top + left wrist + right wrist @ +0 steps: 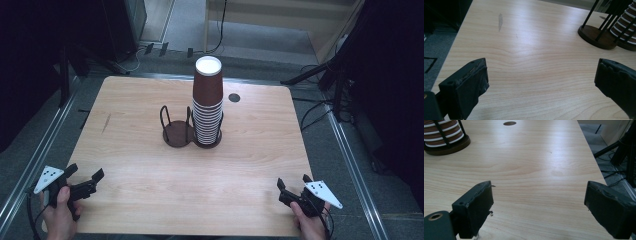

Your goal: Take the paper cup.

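High view: we see a pale wood table [150,165] with rounded corners, on grey carpet, dark stands and cables around it. We hold the left tongs [85,176] at the near left corner and the right tongs [292,181] at the near right corner, both with jaws wide and nothing between them. Well ahead of both, about midway between them, stands the rack [177,134], a dark two-ring holder; its left ring is bare, its right ring holds the cups [207,100], a tall upside-down brown stack. Just beyond the cups a small dark hole [234,97] marks the table. Bare wood lies between each pair of tongs and the rack.
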